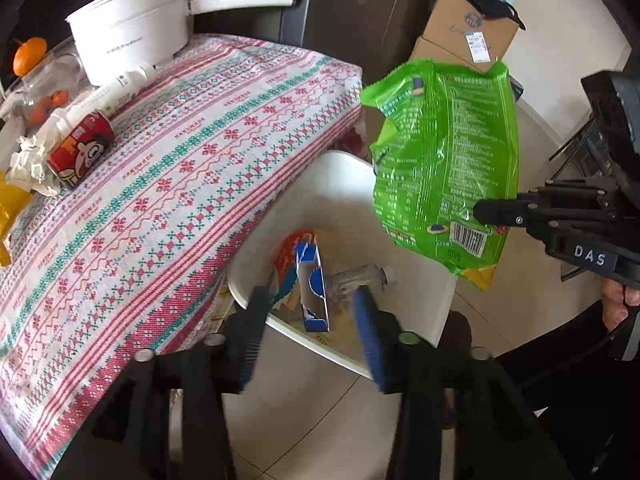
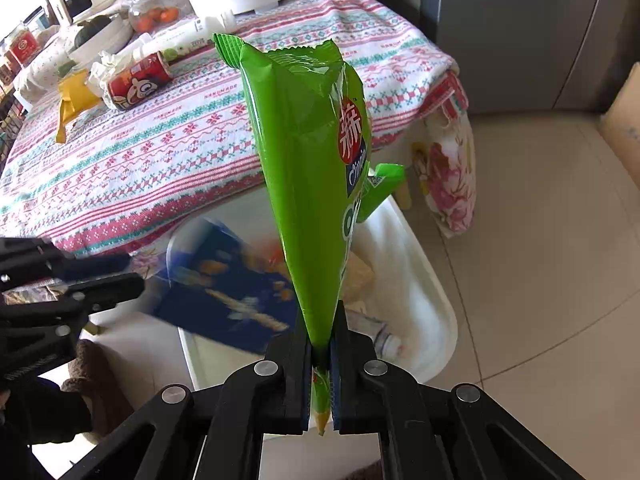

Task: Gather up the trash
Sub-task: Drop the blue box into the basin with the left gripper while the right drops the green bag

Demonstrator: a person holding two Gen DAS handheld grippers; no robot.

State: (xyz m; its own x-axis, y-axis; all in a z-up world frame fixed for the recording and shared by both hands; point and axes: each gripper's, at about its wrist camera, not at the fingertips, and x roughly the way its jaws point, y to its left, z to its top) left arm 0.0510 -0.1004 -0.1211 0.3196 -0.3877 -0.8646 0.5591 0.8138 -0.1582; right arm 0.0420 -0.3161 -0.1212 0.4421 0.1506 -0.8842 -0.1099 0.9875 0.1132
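My right gripper (image 2: 320, 332) is shut on the bottom edge of a green snack bag (image 2: 312, 168) and holds it upright above the white trash bin (image 2: 424, 300). The left wrist view shows the bag (image 1: 444, 160) and the right gripper (image 1: 486, 212) to the right. My left gripper (image 1: 312, 300) is open and empty over the bin (image 1: 280, 248), with a blue box (image 1: 314, 284) below it. The blue box (image 2: 224, 284) looks blurred in the right wrist view, beside the left gripper (image 2: 128, 276). A red can (image 1: 80, 148), crumpled tissue (image 1: 28, 160) and a yellow wrapper (image 1: 10, 208) lie on the table.
The table has a patterned cloth (image 1: 180, 184) and carries a white pot (image 1: 132, 28), a white tube (image 1: 116, 92) and a glass jar with oranges (image 1: 44, 88). Cardboard boxes (image 1: 464, 28) stand on the tiled floor behind the bin. A clear bottle (image 1: 360, 276) lies in the bin.
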